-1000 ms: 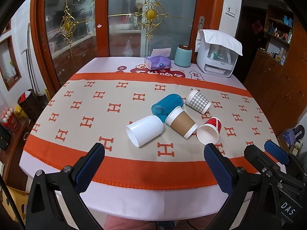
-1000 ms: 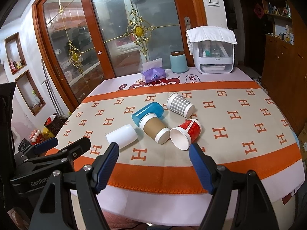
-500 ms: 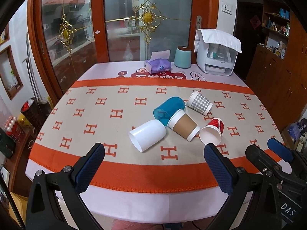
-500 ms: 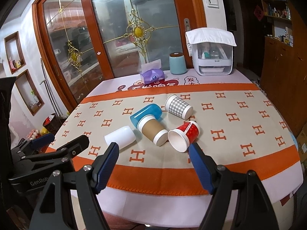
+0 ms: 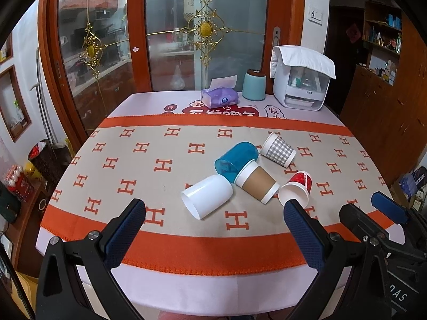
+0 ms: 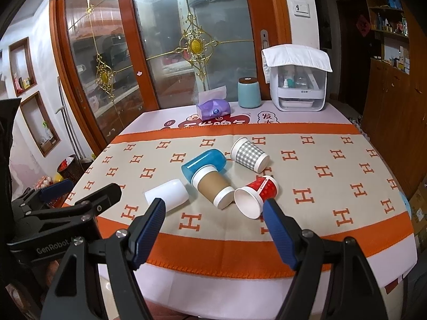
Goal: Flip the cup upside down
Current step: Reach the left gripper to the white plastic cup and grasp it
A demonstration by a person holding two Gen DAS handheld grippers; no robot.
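Several cups lie on their sides in a cluster on the table: a white plastic cup [image 5: 206, 196] [image 6: 166, 194], a blue plastic cup [image 5: 236, 160] [image 6: 204, 164], a brown paper cup with white bands [image 5: 257, 184] [image 6: 213, 186], a grey checked paper cup [image 5: 279, 150] [image 6: 249, 154] and a red paper cup [image 5: 296, 188] [image 6: 256, 196]. My left gripper [image 5: 213, 213] is open and empty, held above the table's near edge. My right gripper [image 6: 213, 210] is open and empty, to the right of the left one; it also shows in the left wrist view [image 5: 373, 210].
The table [image 5: 186, 288] carries an orange and beige cloth with an H pattern. At its far edge stand a purple tissue pack [image 5: 220, 97], a teal canister [image 5: 254, 84] and a white appliance under a cloth [image 5: 301, 80]. Glass doors stand behind; wooden cabinets at right.
Both grippers have drawn back and risen a little from the table, so the cups look slightly smaller and farther. The cups have not moved. Both grippers stay open.
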